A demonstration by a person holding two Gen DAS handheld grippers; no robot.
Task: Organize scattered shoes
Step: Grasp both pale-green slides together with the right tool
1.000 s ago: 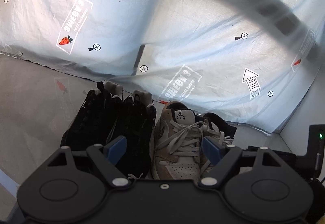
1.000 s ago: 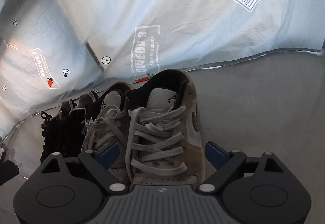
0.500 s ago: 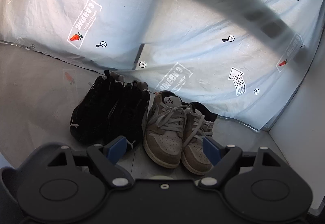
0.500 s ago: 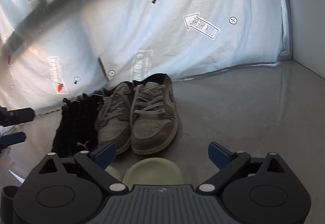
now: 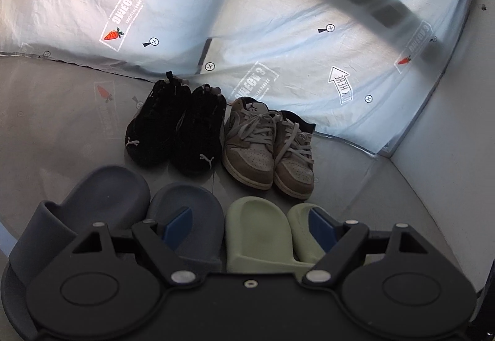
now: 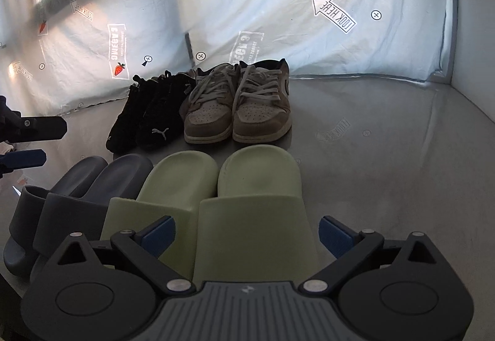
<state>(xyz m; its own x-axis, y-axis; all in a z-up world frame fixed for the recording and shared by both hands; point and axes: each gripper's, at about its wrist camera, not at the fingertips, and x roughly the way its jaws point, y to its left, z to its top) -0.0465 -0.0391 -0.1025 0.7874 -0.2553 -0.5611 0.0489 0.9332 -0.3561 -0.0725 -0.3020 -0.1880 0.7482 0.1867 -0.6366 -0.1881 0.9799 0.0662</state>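
Observation:
Two black sneakers (image 5: 176, 133) (image 6: 148, 121) and two tan sneakers (image 5: 266, 146) (image 6: 238, 105) stand side by side against the printed sheet. In front of them lie two grey-blue slides (image 5: 123, 205) (image 6: 77, 198) and two pale green slides (image 5: 263, 232) (image 6: 222, 195), toes toward the sneakers. My left gripper (image 5: 249, 228) is open above the inner slides, holding nothing. My right gripper (image 6: 247, 232) is open over the right green slide, its pads clear of the strap. The left gripper's fingers (image 6: 34, 130) show at the left edge of the right wrist view.
The shoes rest on a glossy grey floor (image 6: 386, 155). A crumpled pale blue sheet (image 5: 278, 31) with carrot and arrow prints rises behind them. A white wall (image 5: 458, 140) closes the right side, with bare floor between it and the shoes.
Both grippers have pulled back from the sneakers, which now look smaller and farther. The two pairs of slides have come into view under the fingers. The right jaws stand slightly wider.

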